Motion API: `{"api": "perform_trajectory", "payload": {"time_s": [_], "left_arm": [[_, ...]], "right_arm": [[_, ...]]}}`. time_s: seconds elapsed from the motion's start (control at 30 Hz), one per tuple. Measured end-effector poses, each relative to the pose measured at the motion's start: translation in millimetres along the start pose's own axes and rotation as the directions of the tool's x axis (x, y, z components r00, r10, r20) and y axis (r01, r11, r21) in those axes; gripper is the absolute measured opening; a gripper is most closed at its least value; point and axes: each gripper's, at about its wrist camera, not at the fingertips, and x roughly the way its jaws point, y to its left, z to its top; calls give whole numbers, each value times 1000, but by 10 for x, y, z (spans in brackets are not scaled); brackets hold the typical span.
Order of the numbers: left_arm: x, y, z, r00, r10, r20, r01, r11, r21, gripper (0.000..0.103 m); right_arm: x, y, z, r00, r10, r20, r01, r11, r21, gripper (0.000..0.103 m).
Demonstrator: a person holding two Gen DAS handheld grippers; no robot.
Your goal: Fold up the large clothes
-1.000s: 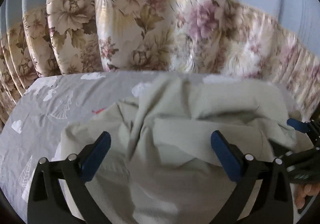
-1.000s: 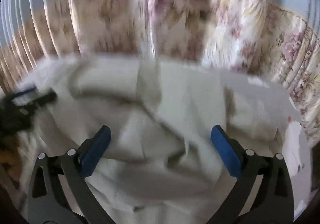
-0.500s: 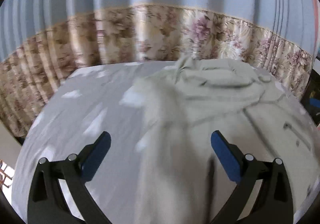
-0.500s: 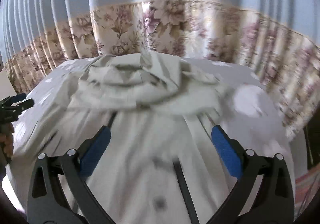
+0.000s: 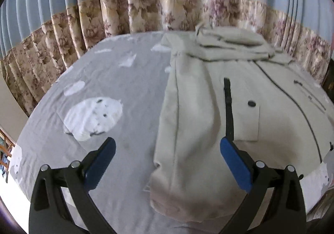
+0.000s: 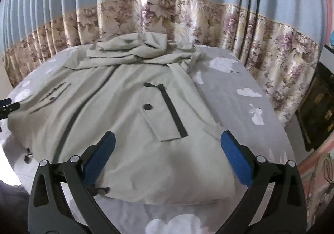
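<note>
A large pale beige jacket (image 6: pixel 133 121) lies spread front-up on the bed, hem toward me, its hood and upper cloth bunched at the far end (image 6: pixel 142 48). It has dark zippers, a flap pocket and a snap button. In the left wrist view the jacket (image 5: pixel 233 113) fills the right half, its left side folded inward. My left gripper (image 5: pixel 168 163) is open above the jacket's near left edge, holding nothing. My right gripper (image 6: pixel 167 159) is open over the hem's right part, also holding nothing. The left gripper's tip (image 6: pixel 8 104) shows at the right wrist view's left edge.
The bed carries a grey sheet (image 5: pixel 108 79) printed with white clouds and rabbits. Blue curtains with a floral border (image 6: pixel 187 13) hang close behind it. A dark cabinet (image 6: pixel 315 104) stands to the right of the bed. Bare sheet lies left of the jacket.
Both grippers have pulled back from the bunched cloth at the far end toward the near hem. The jacket now lies spread flat, and both views have gone from blurred to steady.
</note>
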Motion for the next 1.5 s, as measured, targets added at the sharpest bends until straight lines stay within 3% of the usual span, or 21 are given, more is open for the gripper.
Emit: {"api": "perform_trajectory", "payload": {"time_s": [0.13, 0.23, 0.5, 0.6, 0.7, 0.87, 0.97, 1.0, 1.03, 1.13, 1.33, 1.5], "left_arm": [[68, -16, -6, 997, 65, -32, -65, 998, 3, 100], [101, 36, -32, 997, 48, -58, -50, 998, -36, 100], [76, -86, -101, 997, -17, -75, 14, 999, -35, 100], [51, -233, -157, 996, -44, -78, 44, 999, 0, 100], [44, -342, -205, 993, -79, -84, 79, 997, 3, 100], [46, -472, -233, 992, -95, -80, 98, 994, 38, 100], [84, -522, -233, 988, -123, -91, 128, 990, 53, 82], [77, -527, -223, 990, -116, -83, 121, 991, 58, 71], [76, -528, -210, 990, -112, -81, 117, 991, 59, 53], [94, -441, -145, 991, -101, -85, 104, 994, 34, 26], [101, -440, -60, 990, -101, -96, 105, 994, 42, 14], [54, -415, 133, 992, -102, -75, 106, 993, 43, 12]], "right_arm": [[60, -192, -26, 999, 32, -21, -30, 997, 74, 100], [98, -312, -70, 999, 26, -46, -20, 993, 117, 100], [151, -408, -214, 994, 27, -108, -13, 992, 123, 99], [196, -408, -289, 988, 84, -132, -63, 986, 155, 87], [174, -339, -325, 988, 78, -133, -62, 991, 122, 76], [123, -352, -350, 984, 94, -148, -76, 989, 125, 28], [91, -388, -328, 983, 115, -142, -94, 985, 143, 20], [80, -386, -314, 984, 113, -140, -93, 986, 141, 18], [71, -385, -300, 984, 114, -136, -94, 985, 142, 17], [19, -378, -231, 986, 119, -114, -102, 985, 139, 12], [-81, -383, 18, 988, 139, -67, -132, 986, 106, 8], [-135, -363, 258, 991, 134, -17, -132, 989, 71, 8]]}}
